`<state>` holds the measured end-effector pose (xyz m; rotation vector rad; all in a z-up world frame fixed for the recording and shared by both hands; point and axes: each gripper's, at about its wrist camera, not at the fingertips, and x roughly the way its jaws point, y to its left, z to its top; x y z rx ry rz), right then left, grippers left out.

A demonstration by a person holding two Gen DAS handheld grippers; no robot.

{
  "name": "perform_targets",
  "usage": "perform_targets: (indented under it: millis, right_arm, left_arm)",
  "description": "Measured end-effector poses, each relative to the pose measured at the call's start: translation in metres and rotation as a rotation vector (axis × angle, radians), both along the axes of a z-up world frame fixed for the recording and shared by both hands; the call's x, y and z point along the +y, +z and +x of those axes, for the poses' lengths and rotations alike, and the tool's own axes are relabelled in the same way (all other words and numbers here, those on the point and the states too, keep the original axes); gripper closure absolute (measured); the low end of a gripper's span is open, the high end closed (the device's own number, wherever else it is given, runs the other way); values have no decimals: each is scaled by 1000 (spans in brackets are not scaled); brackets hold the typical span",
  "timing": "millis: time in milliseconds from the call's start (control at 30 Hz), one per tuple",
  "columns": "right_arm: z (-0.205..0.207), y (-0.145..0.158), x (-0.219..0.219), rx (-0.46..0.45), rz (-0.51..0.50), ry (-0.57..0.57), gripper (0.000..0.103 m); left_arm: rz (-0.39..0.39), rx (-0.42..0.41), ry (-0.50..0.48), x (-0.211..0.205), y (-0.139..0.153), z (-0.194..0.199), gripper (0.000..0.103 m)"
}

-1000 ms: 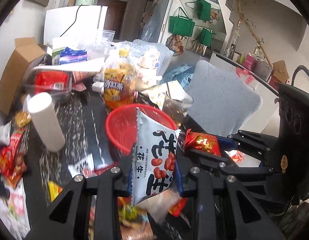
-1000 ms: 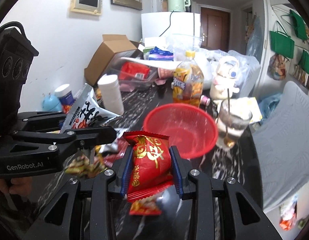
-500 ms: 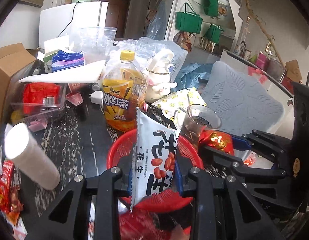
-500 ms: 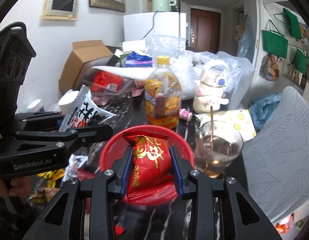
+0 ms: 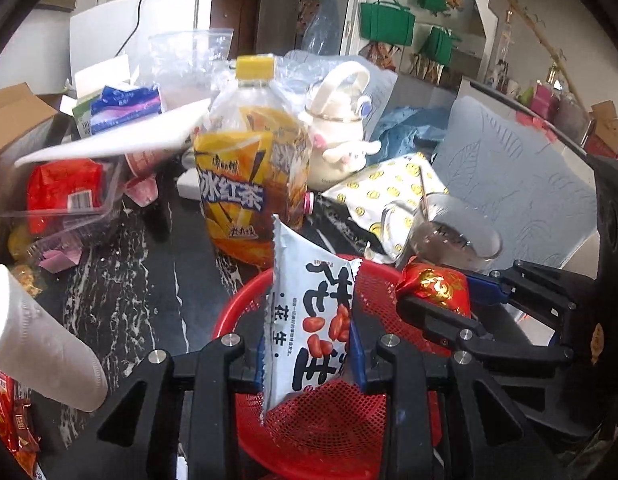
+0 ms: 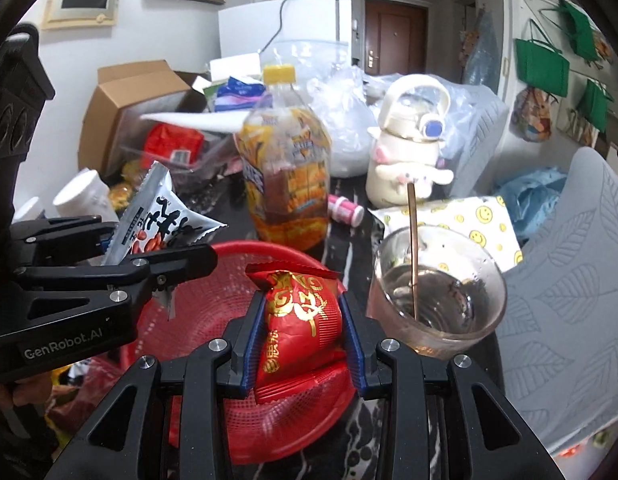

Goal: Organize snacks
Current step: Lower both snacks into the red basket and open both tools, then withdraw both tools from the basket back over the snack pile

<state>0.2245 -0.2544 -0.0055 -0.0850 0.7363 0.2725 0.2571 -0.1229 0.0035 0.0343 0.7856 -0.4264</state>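
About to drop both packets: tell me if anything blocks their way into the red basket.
Nothing visible does. The peanut packet and red packet hang over the open red basket. The glass and tea bottle stand just outside its rim.

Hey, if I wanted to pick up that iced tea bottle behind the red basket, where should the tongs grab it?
Probably around the narrow neck of the iced tea bottle, just under its yellow cap, coming from above: it stands upright, and its body looks wide, with clutter close on both sides.

place: home | evidence: entry door (image 6: 394, 38), fridge (image 6: 285, 26), cluttered table (image 5: 141, 280)
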Motion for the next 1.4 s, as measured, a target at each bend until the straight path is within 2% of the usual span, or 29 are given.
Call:
perform_targets:
  millis: [133, 367, 500, 733, 933, 1400]
  right_arm:
    - [3, -5, -1, 8, -1, -7, 68]
    - [4, -1, -7, -7, -1, -33, 67]
    - [3, 0, -7, -3, -2, -32, 67]
    - [0, 4, -5, 0, -3, -31, 64]
    - [-9, 15, -2, -16, 6, -31, 64]
    - [-51, 64, 19, -104, -9, -22, 64]
  left_arm:
    - [19, 45, 6, -2, -9, 8, 73]
    - [99, 87, 34, -7, -17, 15, 70]
    - [103, 100, 50, -5, -17, 13, 63]
    - [140, 63, 74, -2, -7, 7, 62]
    - [129, 40, 76, 3, 8, -5, 62]
    - [122, -96, 111, 25, 66, -62, 62]
